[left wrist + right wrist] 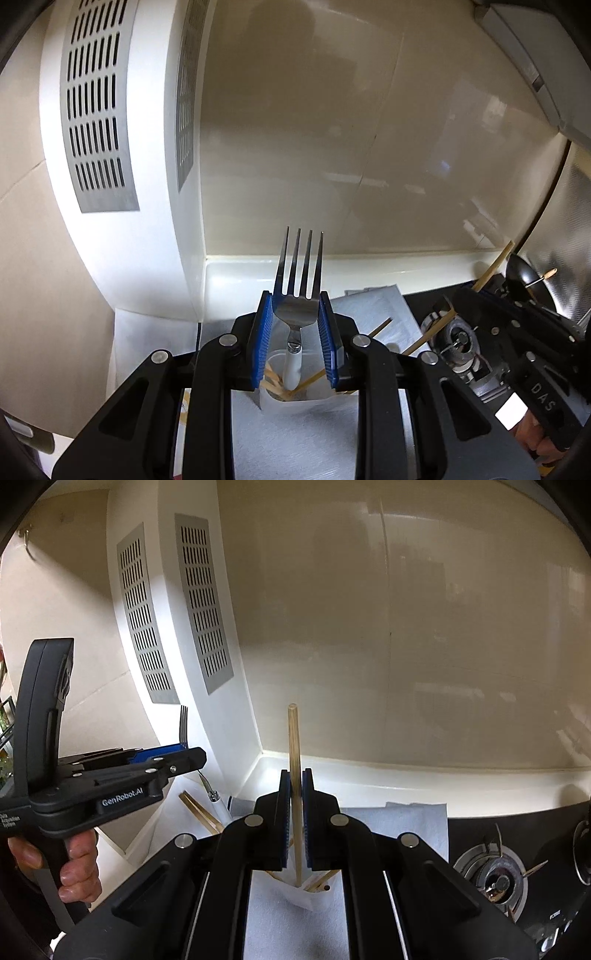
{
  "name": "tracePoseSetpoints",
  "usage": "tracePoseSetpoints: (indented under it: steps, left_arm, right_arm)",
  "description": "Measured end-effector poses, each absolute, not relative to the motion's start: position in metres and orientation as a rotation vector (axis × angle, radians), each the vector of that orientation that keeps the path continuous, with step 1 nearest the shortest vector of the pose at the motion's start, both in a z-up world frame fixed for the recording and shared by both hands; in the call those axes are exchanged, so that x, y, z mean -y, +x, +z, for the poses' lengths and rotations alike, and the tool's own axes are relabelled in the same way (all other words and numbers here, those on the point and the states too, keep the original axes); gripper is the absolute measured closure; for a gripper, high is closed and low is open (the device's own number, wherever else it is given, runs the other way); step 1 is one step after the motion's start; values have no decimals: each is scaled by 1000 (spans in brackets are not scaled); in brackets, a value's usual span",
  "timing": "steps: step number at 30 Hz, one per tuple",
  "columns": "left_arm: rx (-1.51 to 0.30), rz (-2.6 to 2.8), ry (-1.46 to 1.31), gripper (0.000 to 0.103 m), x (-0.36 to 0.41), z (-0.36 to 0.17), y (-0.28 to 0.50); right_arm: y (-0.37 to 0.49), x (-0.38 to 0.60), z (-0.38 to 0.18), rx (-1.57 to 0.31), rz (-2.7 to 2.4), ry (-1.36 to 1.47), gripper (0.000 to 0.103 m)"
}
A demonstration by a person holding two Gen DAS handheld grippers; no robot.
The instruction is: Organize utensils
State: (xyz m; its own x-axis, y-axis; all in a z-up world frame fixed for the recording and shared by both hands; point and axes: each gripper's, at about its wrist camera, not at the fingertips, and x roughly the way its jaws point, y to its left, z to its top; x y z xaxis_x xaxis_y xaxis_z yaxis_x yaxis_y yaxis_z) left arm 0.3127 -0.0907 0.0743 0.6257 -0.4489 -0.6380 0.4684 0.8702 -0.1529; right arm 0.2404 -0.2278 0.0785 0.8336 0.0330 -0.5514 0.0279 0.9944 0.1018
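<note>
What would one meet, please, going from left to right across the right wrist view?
Person's hand → left gripper holding the fork → vent grilles → chopstick in the right gripper → stove burner.

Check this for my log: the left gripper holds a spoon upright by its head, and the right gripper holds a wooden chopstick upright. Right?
Not quite. The left gripper holds a fork, not a spoon: the left wrist view shows four tines rising above the blue fingers. The rest stands: it is gripped by its head, upright, and the right gripper holds a wooden chopstick upright.
</note>
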Motion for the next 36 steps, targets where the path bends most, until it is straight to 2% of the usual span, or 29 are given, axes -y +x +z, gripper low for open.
tracePoseSetpoints:
  steps: [8,9,11,12,13,14,19,24,36]
  left_arm:
    - [-748,-512,48,78,92,62,318]
    - [-753,-498,55,75,92,59,318]
    - [-749,-464,66,33,90,56,319]
    - [-736,-440,67,15,87,56,317]
    - [-700,-409,61,14,81,57,313]
    - [-683,-395,64,13,77,58,311]
    - [-793,-363,94,13,66,37,309]
    - [-863,-317,147,13,58,15,287]
    - [-895,-291,235,13,58,-9,232]
  right_arm:
    - [241,227,67,-610,5,116,96]
    - [241,227,65,-616,7,120,95]
    - [240,226,60,-631,18,126,88]
    - [240,225,55,-645,21,122,72]
    - [238,224,51,-653,23,120,52]
    - [235,223,47,-659,27,115,45]
    - [221,217,26,-710,26,91,35]
    - [196,212,8,-752,-18,101,25]
    - [165,198,-40,-861,-100,100,24]
